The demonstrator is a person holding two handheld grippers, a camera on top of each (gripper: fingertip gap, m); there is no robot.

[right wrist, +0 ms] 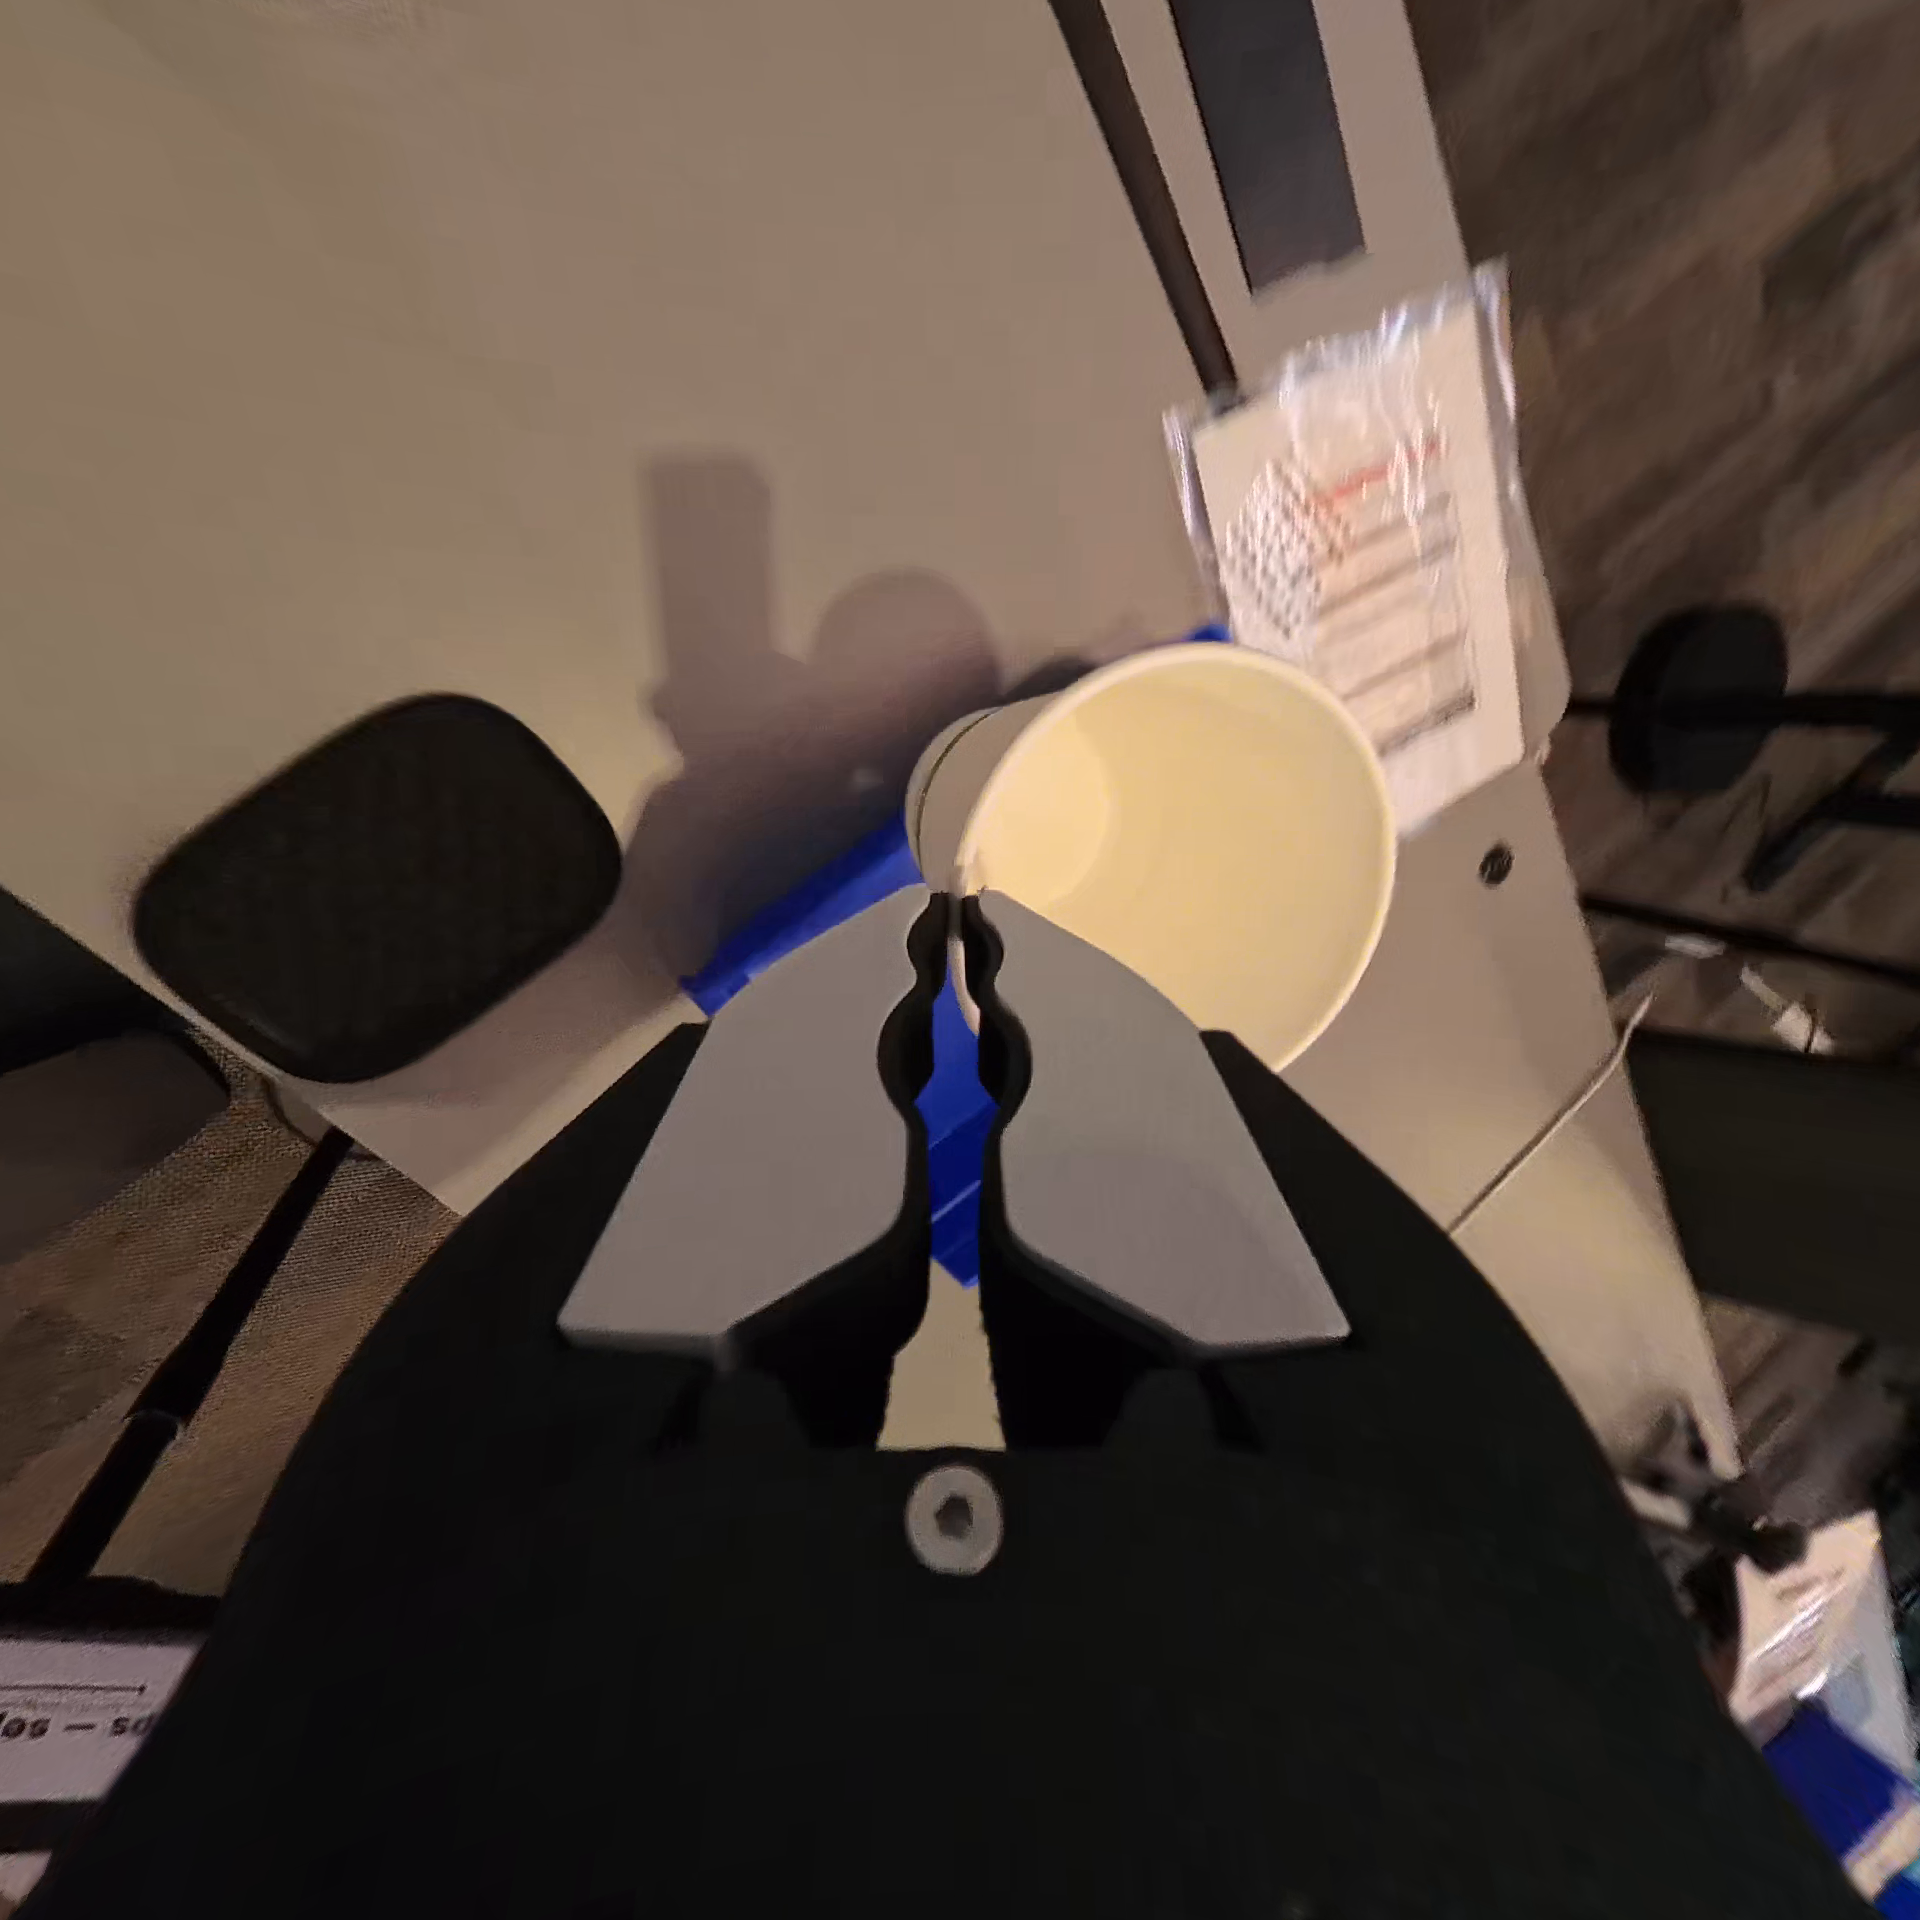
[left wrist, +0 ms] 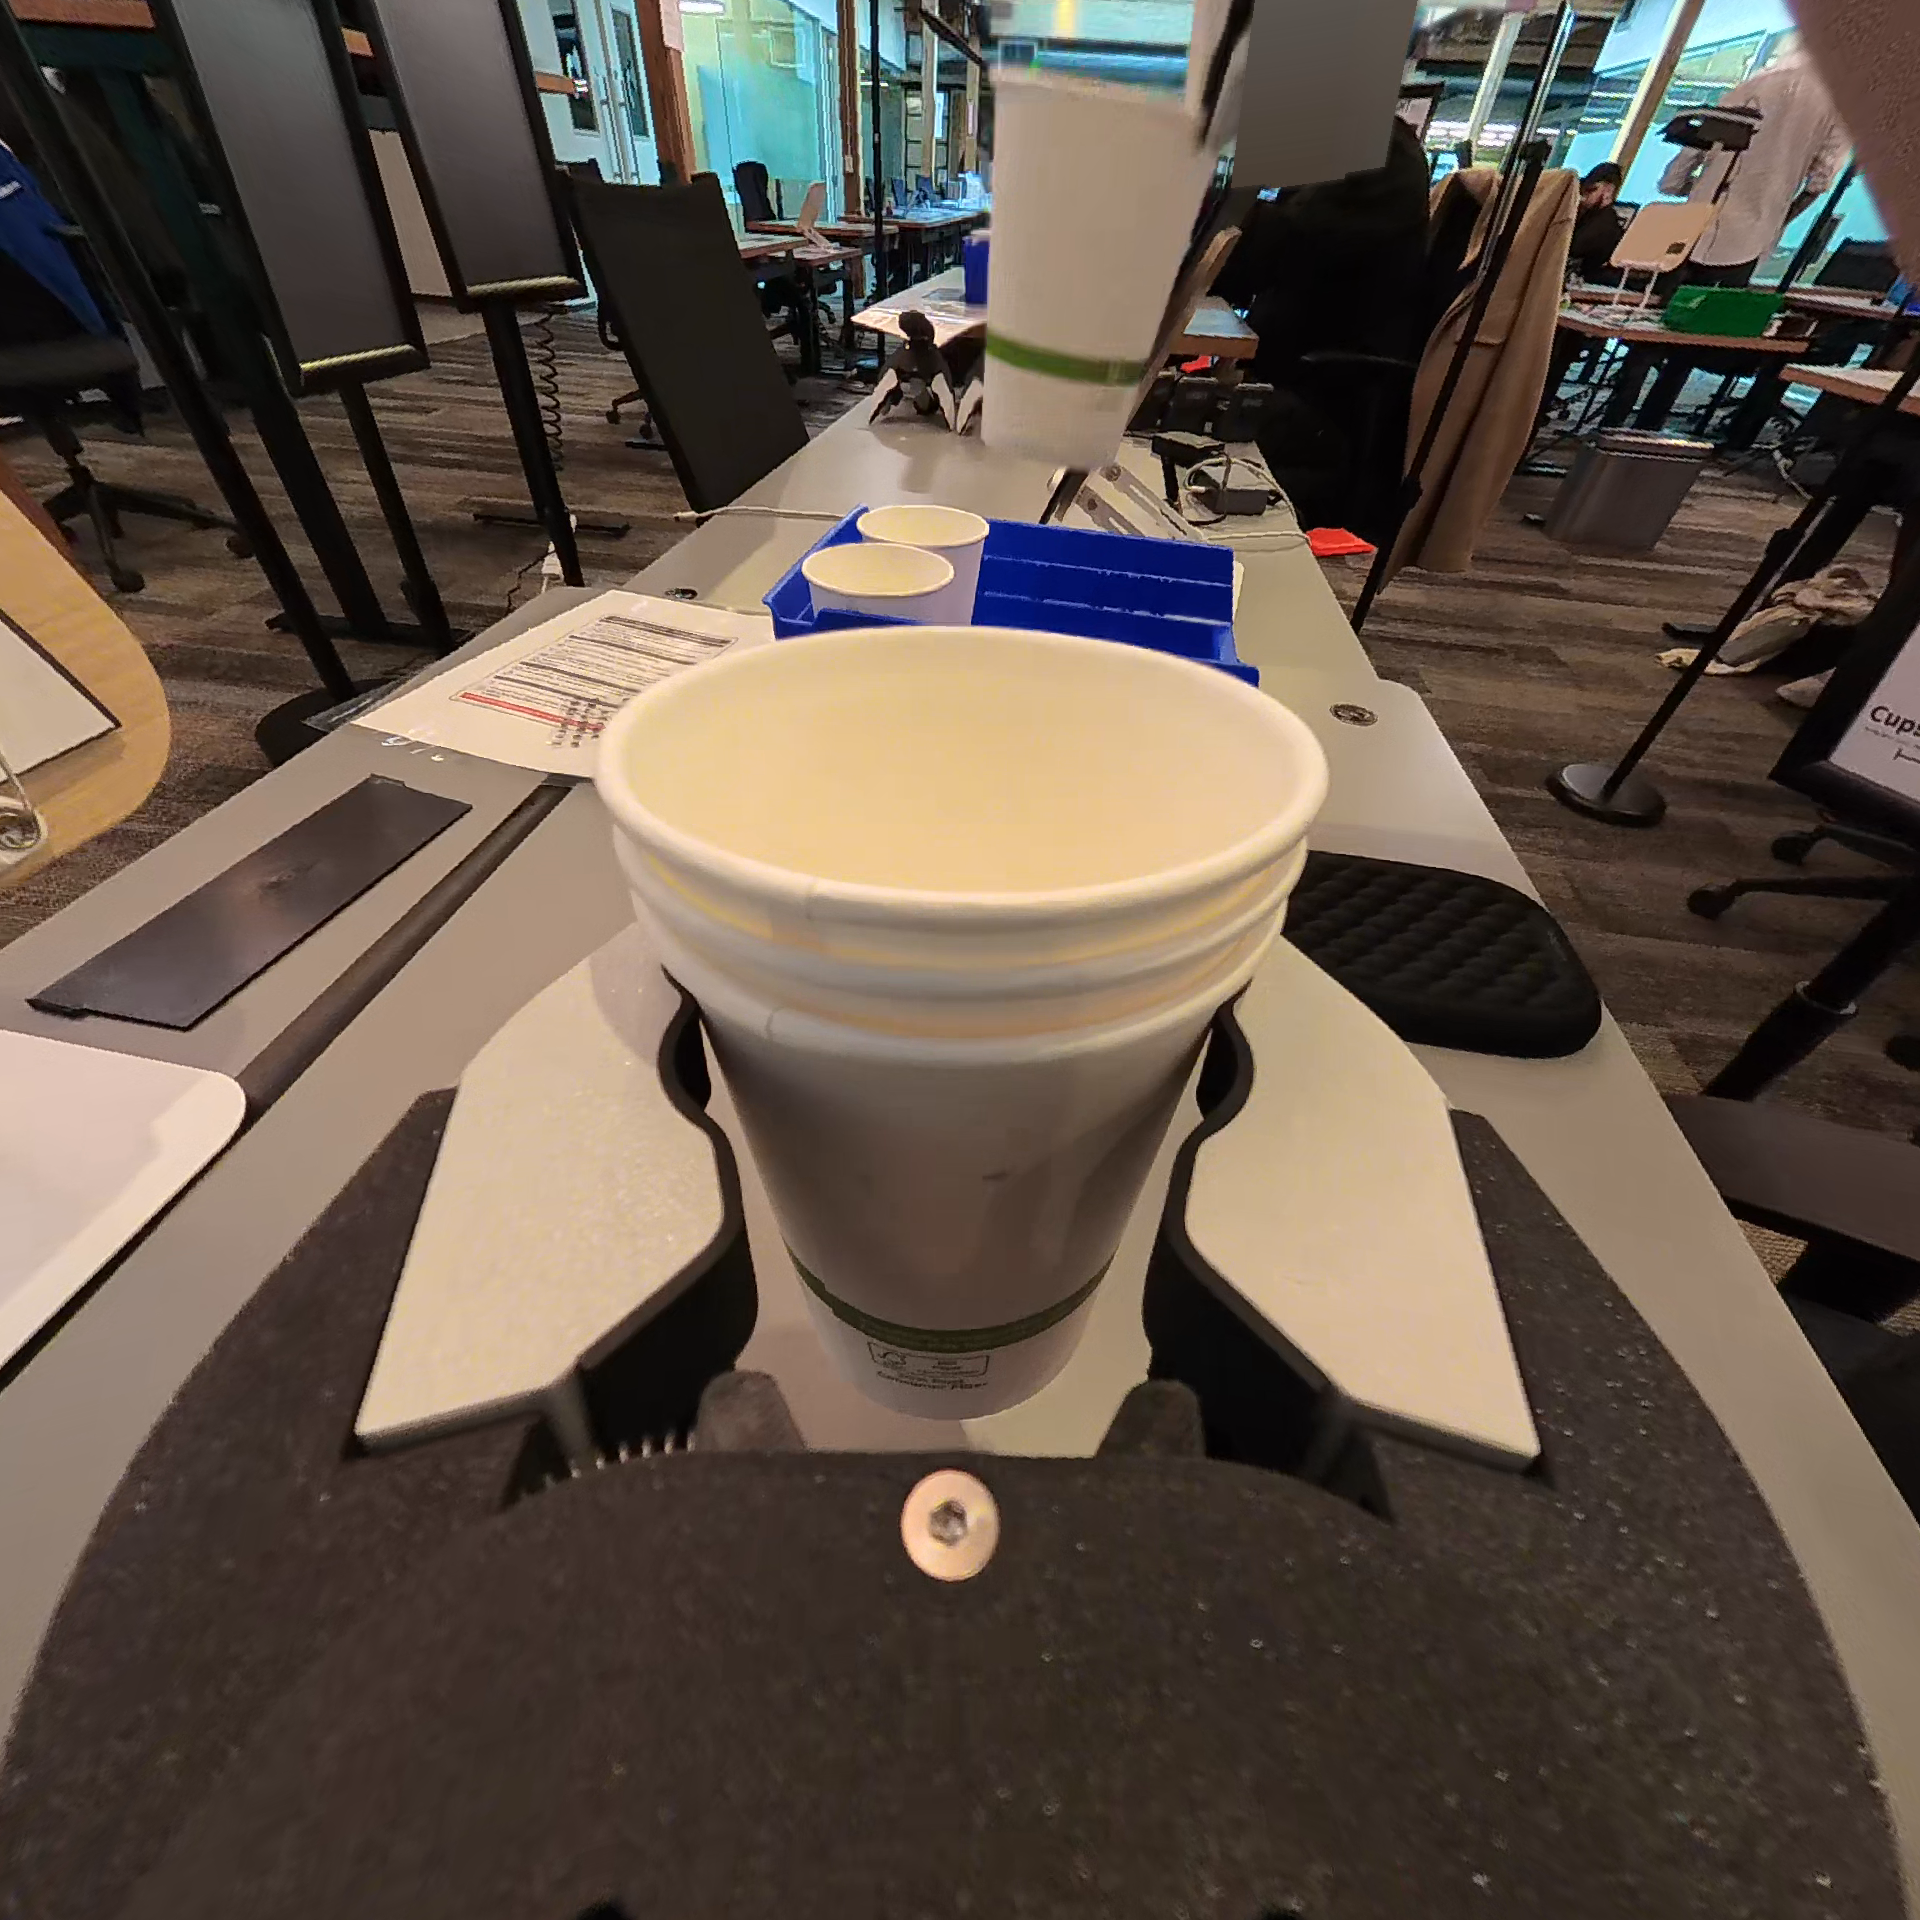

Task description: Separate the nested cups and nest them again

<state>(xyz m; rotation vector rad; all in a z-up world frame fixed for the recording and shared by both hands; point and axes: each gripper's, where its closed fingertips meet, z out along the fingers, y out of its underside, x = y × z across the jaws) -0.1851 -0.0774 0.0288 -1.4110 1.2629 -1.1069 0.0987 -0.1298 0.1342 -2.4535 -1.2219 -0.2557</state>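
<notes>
Left gripper [left wrist: 956,1049] clamps nested stack of paper cups [left wrist: 956,935] upright above grey worktop [left wrist: 436,1039]; several rims visible. Right gripper [right wrist: 956,909] nearly closed, pinching rim of single paper cup [right wrist: 1174,852], held high over stack. Two smaller cups [left wrist: 904,571] stand in blue bin [left wrist: 1101,582]. Judgement: one cup separated; rest of stack still to split, or cup is about to be re-nested; cannot tell which.
</notes>
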